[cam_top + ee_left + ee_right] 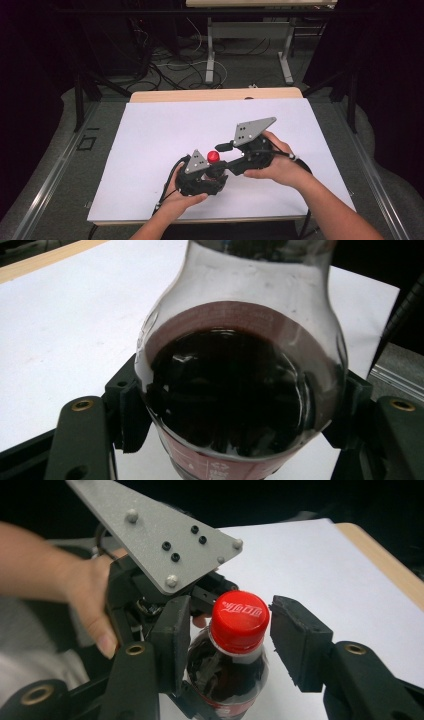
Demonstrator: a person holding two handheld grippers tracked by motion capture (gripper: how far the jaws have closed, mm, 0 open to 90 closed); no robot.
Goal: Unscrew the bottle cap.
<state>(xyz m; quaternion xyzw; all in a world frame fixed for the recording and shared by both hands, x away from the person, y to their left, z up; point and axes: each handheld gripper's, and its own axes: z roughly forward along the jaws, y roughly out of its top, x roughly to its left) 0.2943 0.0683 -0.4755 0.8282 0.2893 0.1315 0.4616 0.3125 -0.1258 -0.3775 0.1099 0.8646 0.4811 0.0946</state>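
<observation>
Bottle (pixel 227 675): upright on the white desk (pixel 150 135), near the person's edge.
Left gripper (pixel 235 440): jaws clamped on the bottle's body.
Right gripper (pixel 230 635): jaws parted, flanking the red cap (pixel 239 621), not pressing it.
Key relation: cap sits between the right jaws; bottle's long axis is vertical.

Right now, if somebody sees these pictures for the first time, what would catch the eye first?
The red cap of a dark cola bottle stands out against the white table cover, near its front middle. The left gripper is shut on the bottle's body. The right gripper has its pads on either side of the cap, apart from it.
</observation>
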